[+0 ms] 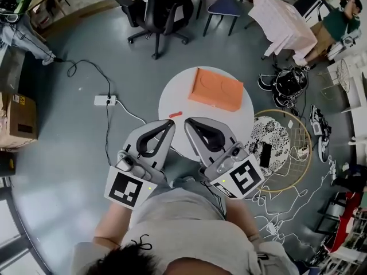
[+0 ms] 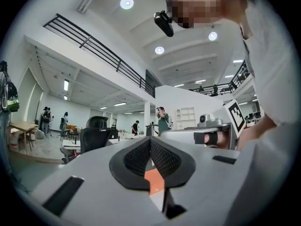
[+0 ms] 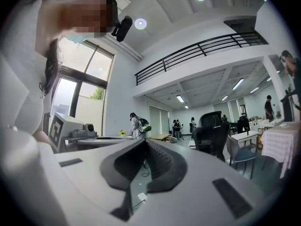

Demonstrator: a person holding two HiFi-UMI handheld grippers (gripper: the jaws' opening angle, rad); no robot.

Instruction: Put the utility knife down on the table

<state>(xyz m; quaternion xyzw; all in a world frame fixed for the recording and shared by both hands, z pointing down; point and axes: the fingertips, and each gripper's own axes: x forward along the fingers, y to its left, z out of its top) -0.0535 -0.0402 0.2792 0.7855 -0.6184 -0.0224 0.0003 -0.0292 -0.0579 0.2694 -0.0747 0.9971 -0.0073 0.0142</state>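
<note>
1. Nearest me, my left hand-held gripper (image 1: 170, 122) and right hand-held gripper (image 1: 188, 121) are both clenched on nothing, hanging over the near edge of the worktop (image 1: 172, 96).
2. Just beyond the left tips, at frame centre, the utility knife (image 1: 175, 114) lies on the worktop. It looks already set down.
3. At upper centre, the orange box (image 1: 216, 89) shows only its top, and I can't see what is inside.

The table (image 1: 170, 94) stands mid-frame. The box (image 1: 215, 89) lies on its upper right part, the utility knife (image 1: 175, 114) at its lower left (apart from the box). A power strip (image 1: 105, 100) lies left of the table, with an office chair (image 1: 157, 10) above.
</note>
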